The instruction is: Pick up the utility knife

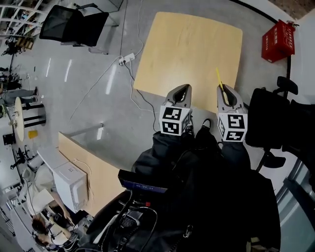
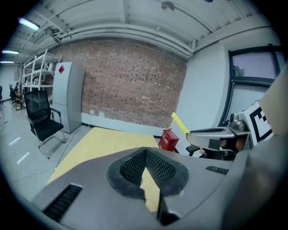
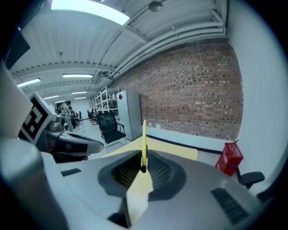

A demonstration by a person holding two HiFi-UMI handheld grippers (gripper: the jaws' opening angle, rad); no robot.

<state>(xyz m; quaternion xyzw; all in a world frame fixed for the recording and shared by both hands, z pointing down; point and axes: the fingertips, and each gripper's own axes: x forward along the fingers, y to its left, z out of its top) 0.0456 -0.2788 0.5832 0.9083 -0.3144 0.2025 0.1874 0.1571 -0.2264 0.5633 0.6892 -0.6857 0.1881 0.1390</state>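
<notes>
Head view: right claw [image 1: 223, 89] grips utility knife [image 1: 218, 78] by table [image 1: 192, 44], red box [image 1: 278, 42] nearby.

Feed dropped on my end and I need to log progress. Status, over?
Left gripper shut, empty. Right gripper shut on utility knife, lifted off the table. No obstruction seen.

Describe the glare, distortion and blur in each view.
Head view: glare streaks on the floor. Left gripper view: fisheye bends straight lines, corners black, the left gripper looks soft. Right gripper view: the ceiling lamp is washed out; the utility knife is sharp.
</notes>
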